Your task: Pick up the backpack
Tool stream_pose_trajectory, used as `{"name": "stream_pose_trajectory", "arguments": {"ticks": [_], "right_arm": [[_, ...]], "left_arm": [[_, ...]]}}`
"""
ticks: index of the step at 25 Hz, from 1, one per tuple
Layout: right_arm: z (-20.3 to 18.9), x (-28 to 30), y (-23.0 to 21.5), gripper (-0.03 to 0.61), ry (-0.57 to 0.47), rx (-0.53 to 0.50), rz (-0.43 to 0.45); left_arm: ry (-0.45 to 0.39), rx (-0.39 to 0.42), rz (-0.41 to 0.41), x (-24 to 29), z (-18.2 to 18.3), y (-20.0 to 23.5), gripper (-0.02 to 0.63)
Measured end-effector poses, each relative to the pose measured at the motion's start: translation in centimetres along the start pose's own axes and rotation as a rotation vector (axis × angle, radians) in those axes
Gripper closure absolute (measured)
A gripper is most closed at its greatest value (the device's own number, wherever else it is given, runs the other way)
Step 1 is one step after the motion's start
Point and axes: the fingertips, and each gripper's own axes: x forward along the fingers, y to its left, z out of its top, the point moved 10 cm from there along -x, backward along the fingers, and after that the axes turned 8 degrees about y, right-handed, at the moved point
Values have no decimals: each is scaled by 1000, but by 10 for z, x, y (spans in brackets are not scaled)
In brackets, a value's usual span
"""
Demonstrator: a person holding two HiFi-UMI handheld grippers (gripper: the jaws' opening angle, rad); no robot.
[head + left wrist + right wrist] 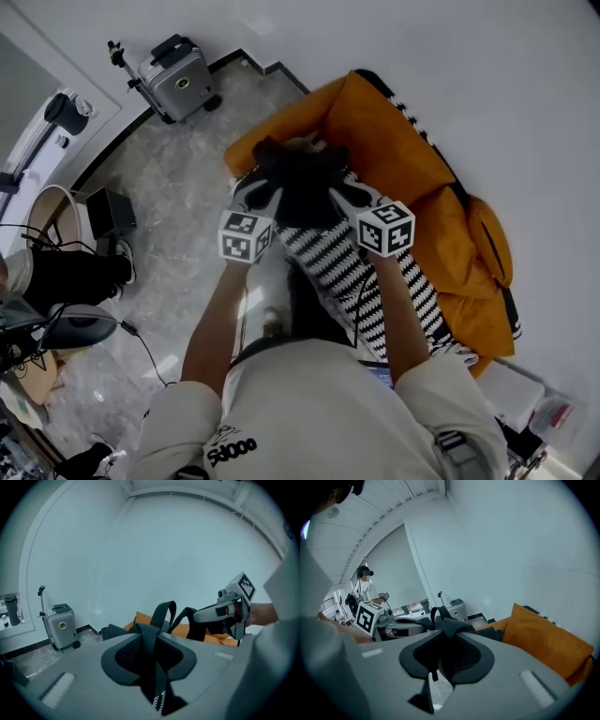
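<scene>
Backpack (302, 192) held up above the orange sofa (394, 141)
Left tongs (150, 639) and right tongs (445, 651) are each clamped on its black straps (164, 613); the narrow webbing could slide through them if the hanging load swings.

Head view: we look steeply down. Gripper views: close along the jaws. All share backpack (300, 187) and eleven-o'clock suitcase (178, 80).
</scene>
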Motion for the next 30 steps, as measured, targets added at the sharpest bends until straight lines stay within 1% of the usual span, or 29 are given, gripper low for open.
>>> {"name": "stream_pose_trajectory", "arguments": {"ticks": [6, 13, 18, 23, 30], "right_arm": [[-5, -28, 51, 508, -66, 12, 39], [-8, -52, 120, 508, -89, -43, 58], [-20, -79, 166, 508, -99, -67, 64], [-33, -109, 210, 508, -129, -118, 63], [-45, -154, 260, 508, -190, -172, 66]], "left_arm": [[-42, 22, 68, -58, 0, -17, 537], [-82, 26, 122, -137, -13, -27, 537], [-103, 49, 135, -190, -27, -48, 537], [-139, 76, 156, -240, -35, -70, 537], [-191, 104, 183, -302, -35, -105, 537]]}}
